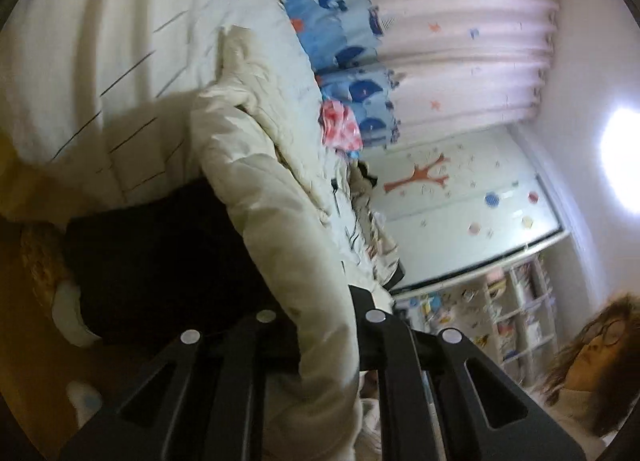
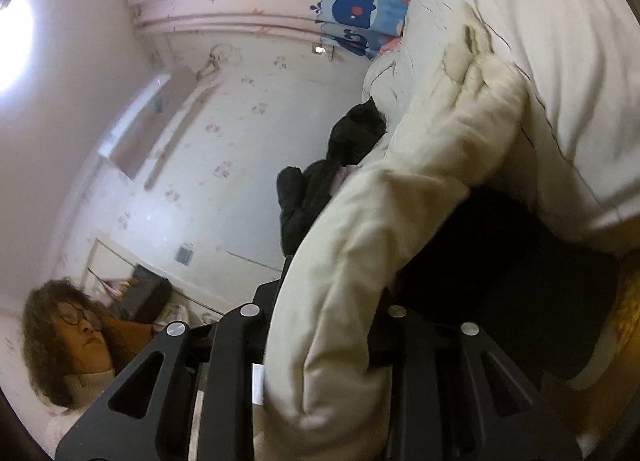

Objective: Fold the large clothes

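Observation:
A cream padded coat point(image 1: 256, 189) runs from the bed down into my left gripper point(image 1: 324, 313), which is shut on a thick fold of it. In the right wrist view the same coat point(image 2: 400, 201) bunches between the black fingers of my right gripper point(image 2: 328, 301), which pinch another fold of it. Both folds are raised off the white striped bedsheet point(image 1: 100, 61). Under the coat is a dark patch point(image 1: 160, 261); what it is I cannot tell. The pads are hidden by the fabric.
A black garment point(image 2: 316, 189) lies in a heap beyond the coat. A pink and red cloth point(image 1: 340, 125) sits by the whale-print curtain point(image 1: 460, 41). A person point(image 2: 72, 341) is close behind the grippers. A bookshelf point(image 1: 500, 321) stands against the far wall.

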### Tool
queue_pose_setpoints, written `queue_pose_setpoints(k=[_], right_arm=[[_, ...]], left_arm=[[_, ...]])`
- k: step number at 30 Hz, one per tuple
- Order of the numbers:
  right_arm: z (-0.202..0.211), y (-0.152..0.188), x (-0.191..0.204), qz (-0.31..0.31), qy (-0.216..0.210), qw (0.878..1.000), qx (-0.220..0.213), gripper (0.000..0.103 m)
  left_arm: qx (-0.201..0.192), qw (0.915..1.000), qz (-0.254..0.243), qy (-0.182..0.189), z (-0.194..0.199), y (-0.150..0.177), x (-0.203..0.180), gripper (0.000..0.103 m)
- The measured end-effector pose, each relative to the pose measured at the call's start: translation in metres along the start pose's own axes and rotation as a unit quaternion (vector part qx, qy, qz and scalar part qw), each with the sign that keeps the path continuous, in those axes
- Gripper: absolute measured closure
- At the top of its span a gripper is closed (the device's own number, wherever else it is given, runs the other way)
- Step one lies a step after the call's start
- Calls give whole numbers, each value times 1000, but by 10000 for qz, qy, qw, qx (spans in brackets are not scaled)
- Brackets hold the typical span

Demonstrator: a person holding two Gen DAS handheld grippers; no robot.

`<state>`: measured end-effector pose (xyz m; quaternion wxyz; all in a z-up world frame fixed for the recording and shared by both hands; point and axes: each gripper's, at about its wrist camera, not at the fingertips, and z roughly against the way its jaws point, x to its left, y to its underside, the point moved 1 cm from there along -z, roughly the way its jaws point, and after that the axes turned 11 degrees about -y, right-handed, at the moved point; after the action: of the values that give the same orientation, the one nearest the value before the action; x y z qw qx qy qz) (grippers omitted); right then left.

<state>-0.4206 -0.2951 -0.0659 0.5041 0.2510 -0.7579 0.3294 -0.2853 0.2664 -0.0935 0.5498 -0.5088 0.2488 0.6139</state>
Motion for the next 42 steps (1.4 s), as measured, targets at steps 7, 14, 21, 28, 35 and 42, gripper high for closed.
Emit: queue_pose_setpoints(k=[7,14,21,28,35,42], right_arm=[[-50,-76,33,658,-577,9961,-135,78],[-116,-195,39,917,-136,9952,-303,78],[-153,-305,-30,458,690,9918,-971,78],[-148,-336,-211,-731,2182,9654,-1224,82],[-152,-346,-206,-508,2321,9674,-880,77],[-152,-362,-148,-706,1682,9736,-1375,6]], left_arm=[[-998,9940,-131,439,-2,-71,-49,90],[-1535,9876,-114,311,-55,-192,-94,90],[-1917,9807,-148,-358,-127,-302,-97,90],[-1697,9610,724,-2059,-238,-337,17,90],[-1418,9563,607,-2482,-254,-331,39,87],[-1262,9653,1238,-1923,-212,-339,12,33]])
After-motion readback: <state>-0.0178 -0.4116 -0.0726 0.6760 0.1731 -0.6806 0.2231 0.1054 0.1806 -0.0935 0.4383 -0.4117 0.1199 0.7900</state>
